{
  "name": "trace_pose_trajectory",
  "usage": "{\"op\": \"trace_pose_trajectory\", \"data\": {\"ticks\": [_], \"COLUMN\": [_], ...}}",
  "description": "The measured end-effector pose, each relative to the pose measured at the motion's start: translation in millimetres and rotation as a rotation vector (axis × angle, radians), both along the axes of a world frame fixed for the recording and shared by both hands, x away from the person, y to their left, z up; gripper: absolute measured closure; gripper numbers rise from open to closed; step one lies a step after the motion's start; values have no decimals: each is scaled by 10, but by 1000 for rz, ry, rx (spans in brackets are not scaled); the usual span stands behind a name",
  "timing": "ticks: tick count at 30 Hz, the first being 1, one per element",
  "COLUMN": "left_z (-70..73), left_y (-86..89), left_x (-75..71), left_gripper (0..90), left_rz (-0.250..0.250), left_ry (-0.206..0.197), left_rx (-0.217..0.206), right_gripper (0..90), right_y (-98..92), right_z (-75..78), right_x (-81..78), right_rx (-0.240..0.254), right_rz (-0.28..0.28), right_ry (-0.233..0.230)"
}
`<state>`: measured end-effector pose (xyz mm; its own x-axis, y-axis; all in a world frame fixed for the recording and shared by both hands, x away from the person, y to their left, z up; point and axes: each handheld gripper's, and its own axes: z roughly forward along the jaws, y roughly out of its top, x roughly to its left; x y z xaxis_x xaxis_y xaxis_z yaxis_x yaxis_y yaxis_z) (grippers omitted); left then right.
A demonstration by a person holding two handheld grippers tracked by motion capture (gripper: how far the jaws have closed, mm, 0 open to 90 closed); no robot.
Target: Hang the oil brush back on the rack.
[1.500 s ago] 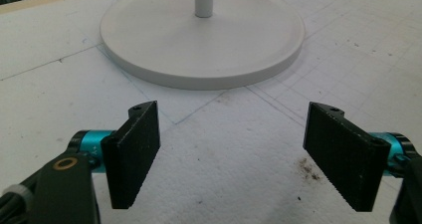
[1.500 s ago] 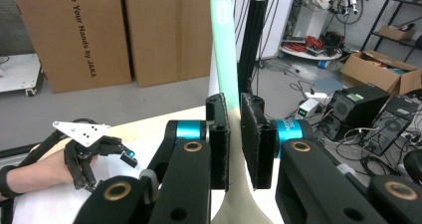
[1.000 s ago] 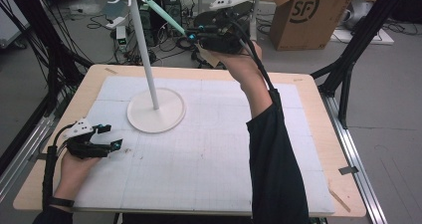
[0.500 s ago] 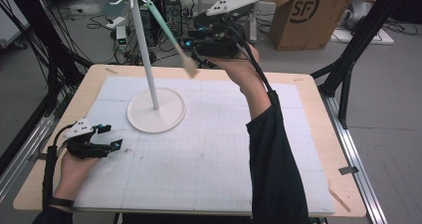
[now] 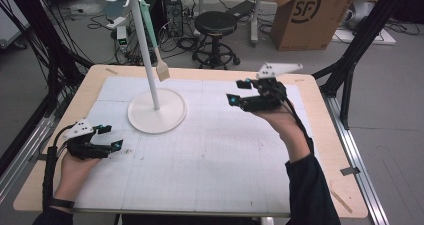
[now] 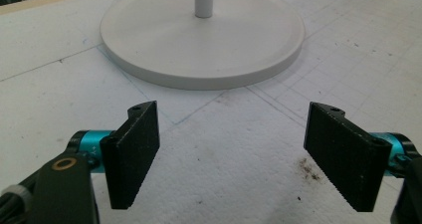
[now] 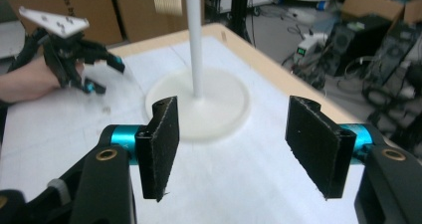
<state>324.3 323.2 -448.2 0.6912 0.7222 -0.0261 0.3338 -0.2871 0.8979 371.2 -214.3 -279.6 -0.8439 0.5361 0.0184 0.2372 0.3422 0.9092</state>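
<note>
Your right gripper (image 5: 231, 98) has just been opening, jaws wide with nothing between, above the tabletop's far right. The green-handled pastry brush (image 5: 152, 40) hangs from the smooth white stand (image 5: 156, 110); the high view shows its flat bristles. Your left gripper (image 6: 231, 157), near the left edge, gapes wide.

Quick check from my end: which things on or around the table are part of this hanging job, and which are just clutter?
Part of the job:
- brush, hanging from a hook
- white rack, on the table
- right gripper, jaws just opened, nothing between them
- left gripper, open, nothing between its jaws

Just lying about:
- black stool
- cardboard box
- floor cables
</note>
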Motion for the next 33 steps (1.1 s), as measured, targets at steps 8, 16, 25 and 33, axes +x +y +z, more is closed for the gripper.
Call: {"op": "trace_pose_trajectory", "data": {"ticks": [8, 16, 25, 33], "left_z": [1, 1, 1, 1], "left_y": [7, 8, 13, 13], "left_x": [3, 4, 5, 5], "left_gripper": [225, 225, 224, 223], "left_rz": [3, 4, 7, 5], "left_ry": [3, 3, 5, 6], "left_rx": [-4, -5, -9, -11], "right_gripper": [334, 291, 326, 357], "right_y": [-508, -803, -998, -1024], "right_z": [-714, -1288, -1619, -1659], "right_x": [-273, -509, -600, -610], "right_rx": [57, 44, 41, 51], "right_rz": [-37, -132, -242, -243], "right_ry": [79, 101, 77, 73]}}
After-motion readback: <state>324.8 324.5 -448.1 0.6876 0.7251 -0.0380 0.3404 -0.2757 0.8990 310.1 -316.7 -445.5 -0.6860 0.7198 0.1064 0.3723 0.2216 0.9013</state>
